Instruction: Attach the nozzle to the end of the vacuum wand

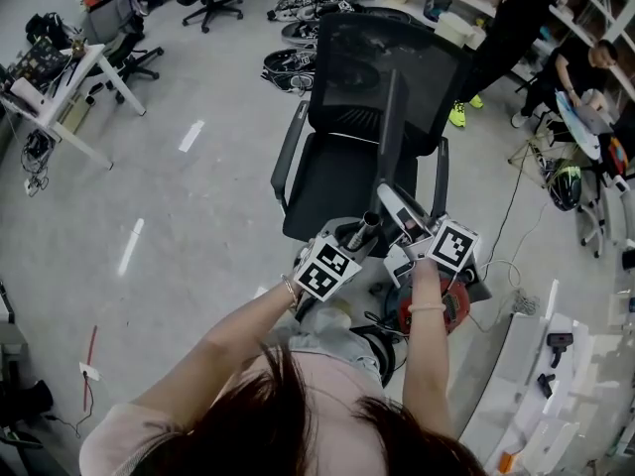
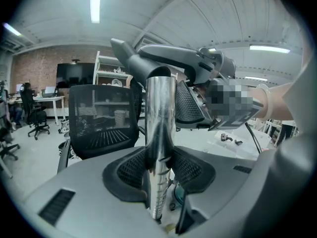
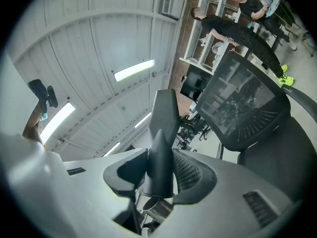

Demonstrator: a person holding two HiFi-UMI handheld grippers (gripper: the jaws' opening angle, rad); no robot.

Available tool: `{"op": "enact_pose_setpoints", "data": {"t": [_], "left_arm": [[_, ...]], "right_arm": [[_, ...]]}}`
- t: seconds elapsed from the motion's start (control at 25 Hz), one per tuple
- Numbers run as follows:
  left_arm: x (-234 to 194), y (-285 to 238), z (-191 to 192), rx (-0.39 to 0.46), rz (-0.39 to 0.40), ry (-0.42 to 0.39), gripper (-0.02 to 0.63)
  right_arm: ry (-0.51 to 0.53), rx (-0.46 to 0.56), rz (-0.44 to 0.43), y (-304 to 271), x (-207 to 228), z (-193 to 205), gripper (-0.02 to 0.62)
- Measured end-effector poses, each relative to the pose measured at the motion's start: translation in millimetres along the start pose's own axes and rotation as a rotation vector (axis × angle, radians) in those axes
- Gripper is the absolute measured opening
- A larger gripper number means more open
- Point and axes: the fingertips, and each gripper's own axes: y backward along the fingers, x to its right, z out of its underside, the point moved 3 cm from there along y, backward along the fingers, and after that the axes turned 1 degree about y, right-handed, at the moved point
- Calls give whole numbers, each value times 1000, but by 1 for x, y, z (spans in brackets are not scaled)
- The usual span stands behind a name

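**Wand and nozzle: each clamped, ends brought together**

Left gripper (image 2: pixel 159 175): jaws closed on the chrome vacuum wand (image 2: pixel 159 118), which is held upright between the pads.
Right gripper (image 3: pixel 159 175): jaws closed on the dark nozzle (image 3: pixel 162 133). The wand's open mouth is seen just below these jaws.
Whether the nozzle is seated on the wand cannot be told.
An office chair (image 1: pixel 377 107) is found close ahead of both jaws.
Open floor (image 1: pixel 198 196) is noted to their left.
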Motion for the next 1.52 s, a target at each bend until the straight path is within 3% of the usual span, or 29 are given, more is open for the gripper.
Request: {"op": "enact_pose_setpoints", "data": {"t": [0.56,0.88,1.52], "left_arm": [[11,1,-3,7,34,-15,160],[10,1,-3,-1,51,-17,160],[9,0,-3,-4,56,-20,160]], "right_arm": [[190,28,-24,12,-23,12,175],[249,35,-17,14,-26,12,173],[457,-29,64,27,-36,20,173]]}}
